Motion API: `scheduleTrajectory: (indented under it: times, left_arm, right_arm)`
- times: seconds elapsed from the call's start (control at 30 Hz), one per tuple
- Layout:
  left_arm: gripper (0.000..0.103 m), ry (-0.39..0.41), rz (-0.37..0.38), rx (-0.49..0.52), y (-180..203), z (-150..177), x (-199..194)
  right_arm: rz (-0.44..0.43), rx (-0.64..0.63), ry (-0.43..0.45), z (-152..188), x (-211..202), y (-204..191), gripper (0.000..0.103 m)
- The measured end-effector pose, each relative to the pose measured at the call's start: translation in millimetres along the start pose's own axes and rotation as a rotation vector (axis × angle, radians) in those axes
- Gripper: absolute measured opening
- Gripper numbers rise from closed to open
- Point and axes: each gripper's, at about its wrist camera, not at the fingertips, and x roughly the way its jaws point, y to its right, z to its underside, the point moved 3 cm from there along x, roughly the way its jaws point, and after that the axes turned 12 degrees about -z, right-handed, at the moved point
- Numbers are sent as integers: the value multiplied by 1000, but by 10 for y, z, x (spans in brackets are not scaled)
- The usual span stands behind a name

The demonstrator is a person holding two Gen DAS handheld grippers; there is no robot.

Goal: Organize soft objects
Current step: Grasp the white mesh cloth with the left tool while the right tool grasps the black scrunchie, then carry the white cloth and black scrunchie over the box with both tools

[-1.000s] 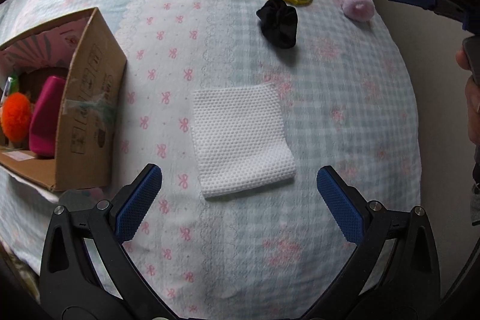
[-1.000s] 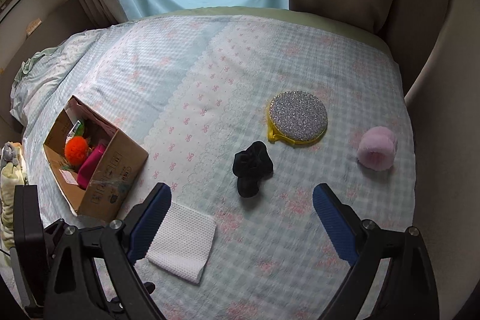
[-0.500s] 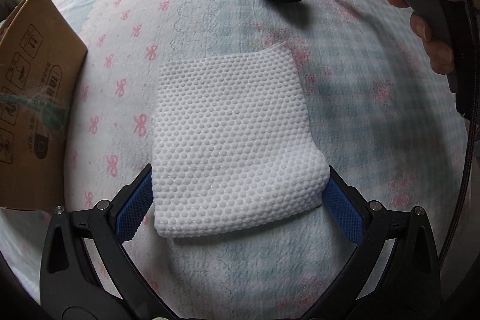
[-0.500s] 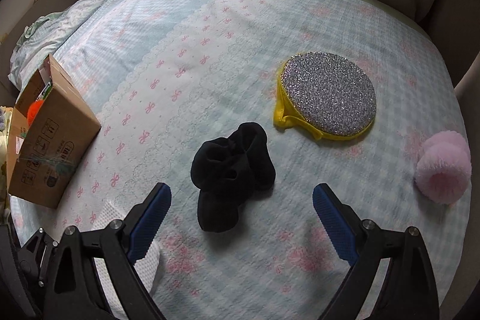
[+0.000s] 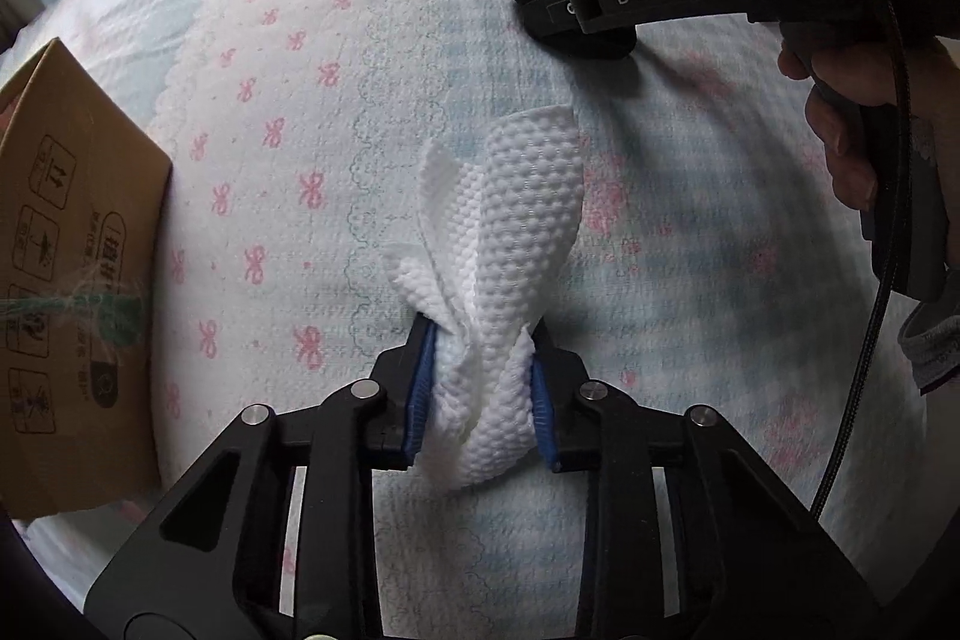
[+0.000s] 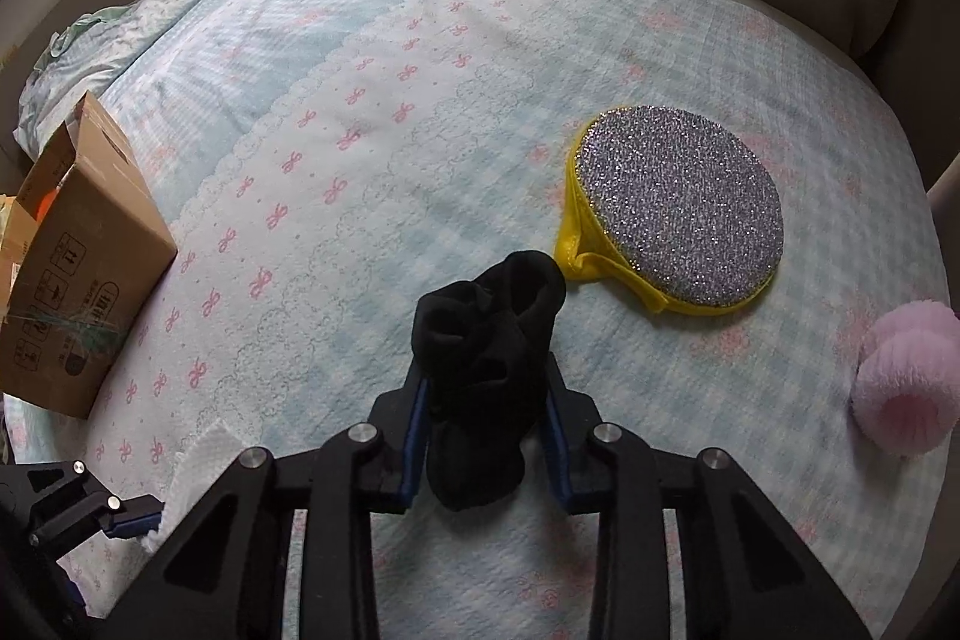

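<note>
- Our left gripper [image 5: 480,388] has its blue pads pressed in on the near end of the white cloth [image 5: 510,244], which bunches between them and fans out toward the far side over the bedspread [image 5: 360,40].
- Our right gripper [image 6: 486,436] is closed tight around the black sock [image 6: 486,340]; the sock's far end sticks up past the pads.
- Just beyond the sock, to the right, we see the round silver scrubber [image 6: 678,214] with its yellow rim lying flat on the bedspread; whether sock and rim touch we cannot tell.
- The pink fluffy ball [image 6: 906,382] sits at the right edge, well apart from the sock.
- The cardboard box [image 6: 78,268] stands on the left side of the bed, with something orange showing inside it.
- Our right hand [image 5: 852,124] grips the handle at the right of the left wrist view.
</note>
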Motion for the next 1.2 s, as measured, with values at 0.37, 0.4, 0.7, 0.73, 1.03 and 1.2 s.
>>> scheduleTrajectory:
  times: [0.37,0.4,0.7,0.73,1.03,1.2]
  left_arm:
    - [18,5,19,-23,-174,-76,-131]
    - [18,11,19,-24,-188,-31,-186]
    - [18,90,31,-68,-412,-289,-800]
    - [18,108,35,-70,-450,-339,-909]
    - [18,240,90,-81,-1016,-686,-2076]
    - [18,284,112,-85,-1493,-794,-2654]
  right_arm:
    - [6,32,16,-10,-87,-25,22]
    - [8,36,18,-13,-110,-31,22]
    - [26,83,73,-101,-636,-227,21]
    - [32,89,80,-122,-731,-271,21]
    - [106,135,172,-342,-1823,-1001,21]
    - [160,140,220,-519,-2430,-1590,21]
